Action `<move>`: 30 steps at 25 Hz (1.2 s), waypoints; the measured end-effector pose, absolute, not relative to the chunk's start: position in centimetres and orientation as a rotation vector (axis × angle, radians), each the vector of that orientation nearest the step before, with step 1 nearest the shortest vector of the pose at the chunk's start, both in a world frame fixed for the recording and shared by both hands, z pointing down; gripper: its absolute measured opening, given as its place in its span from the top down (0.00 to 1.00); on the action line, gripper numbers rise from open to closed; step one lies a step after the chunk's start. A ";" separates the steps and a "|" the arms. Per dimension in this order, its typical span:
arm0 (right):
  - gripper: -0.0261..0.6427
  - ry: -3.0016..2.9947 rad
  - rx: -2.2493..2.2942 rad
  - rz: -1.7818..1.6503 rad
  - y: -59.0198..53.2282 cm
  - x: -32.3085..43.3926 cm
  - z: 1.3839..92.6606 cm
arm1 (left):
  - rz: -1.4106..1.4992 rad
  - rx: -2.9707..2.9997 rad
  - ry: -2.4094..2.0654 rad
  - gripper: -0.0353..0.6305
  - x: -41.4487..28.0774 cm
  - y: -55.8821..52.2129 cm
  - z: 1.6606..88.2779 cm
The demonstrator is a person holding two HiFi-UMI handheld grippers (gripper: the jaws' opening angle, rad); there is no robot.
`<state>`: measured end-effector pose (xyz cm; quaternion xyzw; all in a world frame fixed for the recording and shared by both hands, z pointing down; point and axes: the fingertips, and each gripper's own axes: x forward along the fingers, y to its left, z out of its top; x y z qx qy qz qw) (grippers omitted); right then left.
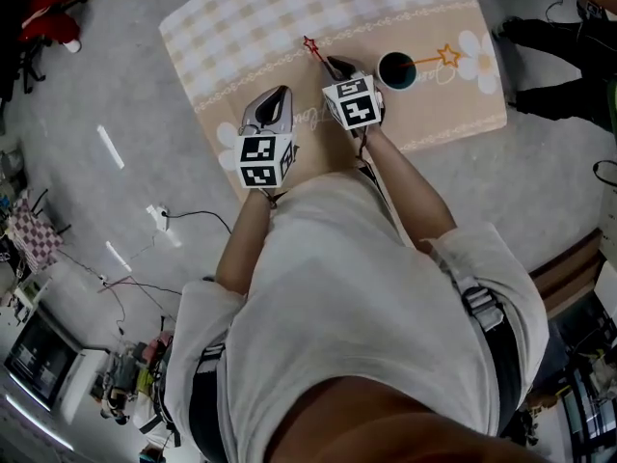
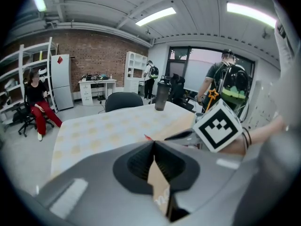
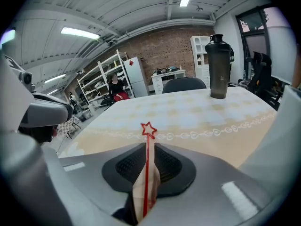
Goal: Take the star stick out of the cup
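Observation:
A red star stick runs lengthwise between the jaws of my right gripper, its star poking out past the tips. The jaws stand slightly apart, with tablecloth showing beside the thin shaft. In the head view the red star stick points up-left from the right gripper. Just right of it stands the dark cup, with an orange star stick leaning out of it. My left gripper hovers left of the right one, and its jaws are shut on nothing.
A checked beige tablecloth covers the table. A black shaker bottle stands at the far side. Chairs, shelves and people are around the room; a person with a backpack stands beyond the table.

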<state>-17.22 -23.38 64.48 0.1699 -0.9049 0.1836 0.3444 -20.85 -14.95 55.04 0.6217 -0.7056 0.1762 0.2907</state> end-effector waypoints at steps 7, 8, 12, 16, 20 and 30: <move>0.90 -2.513 0.451 0.410 -21.7 -15.0 59.5 | 0.495 1.811 -1.906 0.94 -19.8 -17.0 51.4; 0.94 -2.528 0.453 0.398 -21.4 -14.1 58.8 | 0.512 1.872 -1.894 0.94 -19.2 -18.1 50.5; 0.96 -2.544 0.471 0.384 -21.2 -8.5 57.1 | 0.657 2.179 -1.732 0.94 -13.3 -24.0 47.8; 0.96 -2.552 0.577 0.437 -21.1 -3.0 55.0 | 0.773 2.411 -1.483 0.94 -6.3 -27.5 46.7; 0.96 -2.519 0.702 0.485 -21.1 1.5 54.5 | 0.868 2.423 -1.348 0.94 -2.1 -28.3 48.0; 0.96 -2.454 0.910 0.496 -24.0 8.8 53.3 | 0.939 2.384 -1.311 0.78 1.8 -32.4 50.0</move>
